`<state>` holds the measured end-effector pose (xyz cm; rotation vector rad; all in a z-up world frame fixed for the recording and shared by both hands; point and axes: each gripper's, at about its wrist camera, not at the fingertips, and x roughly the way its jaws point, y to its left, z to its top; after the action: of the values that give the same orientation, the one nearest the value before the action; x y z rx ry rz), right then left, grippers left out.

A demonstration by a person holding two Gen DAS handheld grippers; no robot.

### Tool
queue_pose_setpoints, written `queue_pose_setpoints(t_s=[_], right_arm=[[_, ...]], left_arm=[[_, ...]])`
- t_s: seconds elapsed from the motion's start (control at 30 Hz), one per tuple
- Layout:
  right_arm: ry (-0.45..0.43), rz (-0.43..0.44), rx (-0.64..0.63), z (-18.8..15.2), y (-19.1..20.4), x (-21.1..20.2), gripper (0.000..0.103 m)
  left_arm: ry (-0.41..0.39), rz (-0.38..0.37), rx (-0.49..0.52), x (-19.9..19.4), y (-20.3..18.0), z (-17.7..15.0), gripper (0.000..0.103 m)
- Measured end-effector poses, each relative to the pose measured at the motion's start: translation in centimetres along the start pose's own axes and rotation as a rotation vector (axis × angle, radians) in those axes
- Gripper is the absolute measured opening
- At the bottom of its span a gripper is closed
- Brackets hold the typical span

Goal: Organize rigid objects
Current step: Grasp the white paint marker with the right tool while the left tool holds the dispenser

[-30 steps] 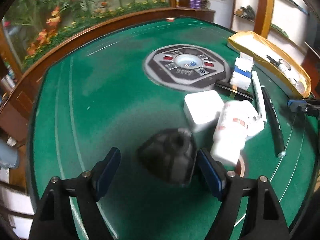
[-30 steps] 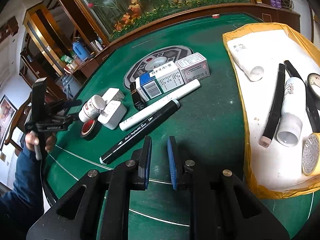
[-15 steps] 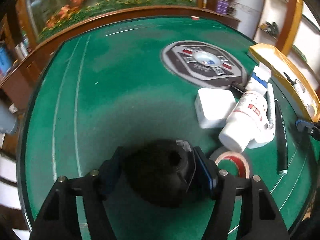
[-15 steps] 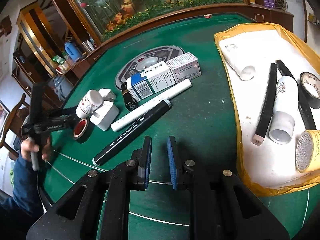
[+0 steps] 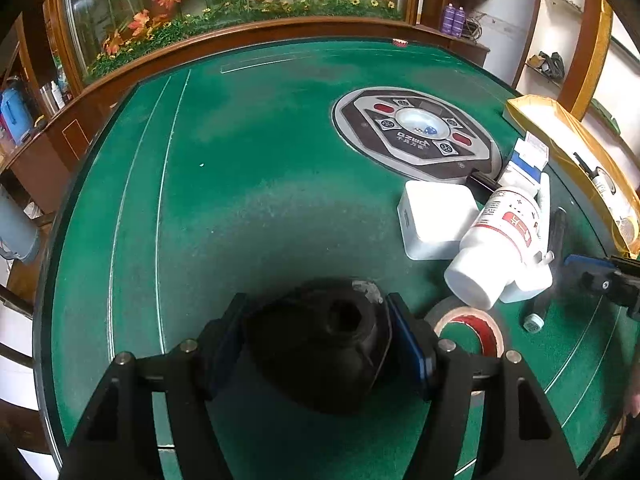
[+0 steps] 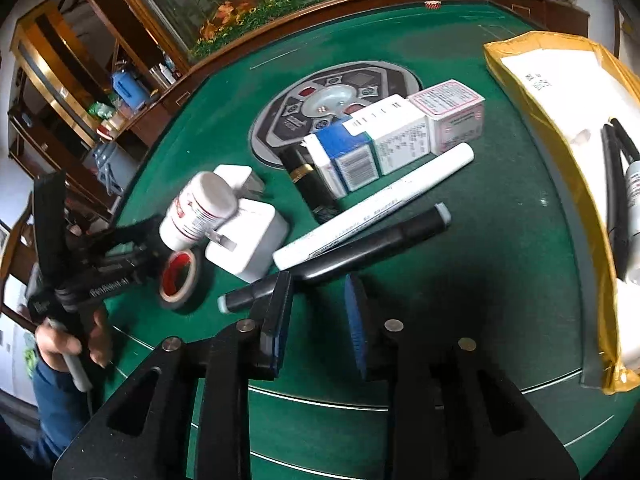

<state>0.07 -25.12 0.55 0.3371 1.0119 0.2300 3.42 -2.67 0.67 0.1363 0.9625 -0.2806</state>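
Gripping a dark, rounded object, the left gripper has both blue pads pressed on its sides; the object sits low over the green desk, just left of the red-cored tape roll; what the object is cannot be told.

The right gripper is opening, with nothing between its pads; the gap is narrow but clear.

The black marker lies directly ahead of the right gripper, its near capped end just beside the left pad; its long axis runs diagonally from lower left to upper right, roughly parallel to the white marker touching it on the far side.

Judgement: the right hand is nearer to the black marker; the pads would need to straddle the barrel across its long axis, so some wrist roll appears necessary; the yellow-edged tray with sorted items lies to the right, a likely destination.
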Motion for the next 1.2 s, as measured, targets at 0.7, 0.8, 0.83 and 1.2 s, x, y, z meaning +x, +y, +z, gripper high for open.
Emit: queue_pose_setpoints(t_s=[0.7, 0.8, 0.83, 1.2], right_arm=[[0.033, -0.181, -0.129, 0.4, 0.0, -0.5, 0.046], [-0.01, -0.075, -0.123, 1.2, 1.3, -1.5, 0.046], [-0.03, -0.056, -0.144, 1.5, 2.2, -1.6, 0.046], [0.069, 0.112, -0.246, 1.3, 5.7, 1.7, 0.046]], left_arm=[[-0.015, 0.002, 0.006, 0.0, 0.3, 0.0, 0.069], [-0.015, 0.0, 0.005, 0.0, 0.3, -0.1, 0.069], [-0.014, 0.001, 0.005, 0.0, 0.3, 0.0, 0.069], [-0.012, -0.004, 0.007, 0.0, 0.5, 0.0, 0.069]])
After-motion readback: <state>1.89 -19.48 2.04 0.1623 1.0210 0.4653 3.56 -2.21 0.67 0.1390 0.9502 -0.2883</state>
